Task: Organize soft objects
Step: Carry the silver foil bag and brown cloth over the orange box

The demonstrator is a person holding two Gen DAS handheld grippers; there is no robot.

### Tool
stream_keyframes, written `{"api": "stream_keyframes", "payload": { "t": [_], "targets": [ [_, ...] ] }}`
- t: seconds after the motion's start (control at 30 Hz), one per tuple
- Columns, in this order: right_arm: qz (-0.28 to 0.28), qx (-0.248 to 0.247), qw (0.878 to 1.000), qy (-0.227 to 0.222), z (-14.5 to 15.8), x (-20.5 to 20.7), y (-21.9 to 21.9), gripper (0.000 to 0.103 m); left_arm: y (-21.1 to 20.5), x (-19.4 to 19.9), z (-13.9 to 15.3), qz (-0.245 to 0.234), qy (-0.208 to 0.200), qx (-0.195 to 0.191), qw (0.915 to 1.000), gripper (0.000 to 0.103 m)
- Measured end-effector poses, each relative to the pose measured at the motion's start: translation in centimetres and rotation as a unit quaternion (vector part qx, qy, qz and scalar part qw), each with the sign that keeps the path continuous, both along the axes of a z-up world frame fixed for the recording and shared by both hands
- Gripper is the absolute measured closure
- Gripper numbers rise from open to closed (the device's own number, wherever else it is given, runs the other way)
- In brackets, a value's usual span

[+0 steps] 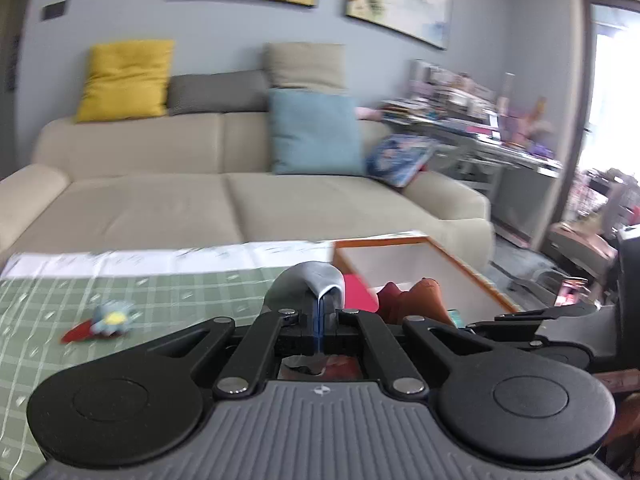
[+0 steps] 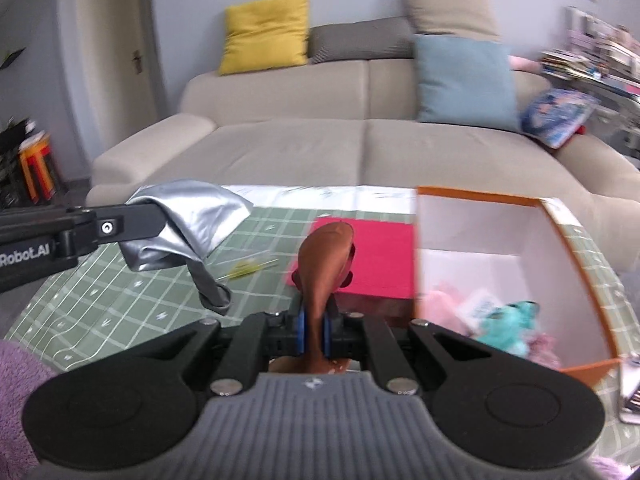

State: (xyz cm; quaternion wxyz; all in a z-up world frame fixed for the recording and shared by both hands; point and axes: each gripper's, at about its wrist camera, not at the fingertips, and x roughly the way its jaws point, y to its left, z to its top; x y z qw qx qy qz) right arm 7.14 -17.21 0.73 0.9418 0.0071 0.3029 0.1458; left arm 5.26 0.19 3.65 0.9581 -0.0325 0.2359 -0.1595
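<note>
Two claws are both clamped on limp balloons above the green checked surface. The left claw pinches a silver balloon, held up well left of the orange-rimmed box. The right claw grips a brown balloon just left of that box, over a red mat. Inside the box lie pink and teal plush toys.

Box on table; mat just left of box, sofa behind box, plush toys inside.
</note>
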Motion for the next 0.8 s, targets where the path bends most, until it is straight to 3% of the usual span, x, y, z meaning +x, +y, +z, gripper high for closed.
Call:
{"api": "stream_keyframes", "payload": {
  "t": [0.4,0.63,0.8],
  "targets": [
    [-0.093,-0.008,0.996,-0.016,1.1,0.4,-10.1,0.097,-10.3,3.8,1.4,-0.124,-0.024,0.028,0.9916,0.103],
    [-0.089,-0.023,0.996,-0.015,1.0,4.5,-13.8,0.097,-14.2,8.1,1.5,-0.158,-0.033,0.044,0.9858,0.103],
    [-0.082,-0.034,0.996,-0.002,-0.1,8.9,-15.1,0.097,-16.1,12.2,0.5,-0.169,-0.018,0.065,0.9833,0.103]
  ]
}}
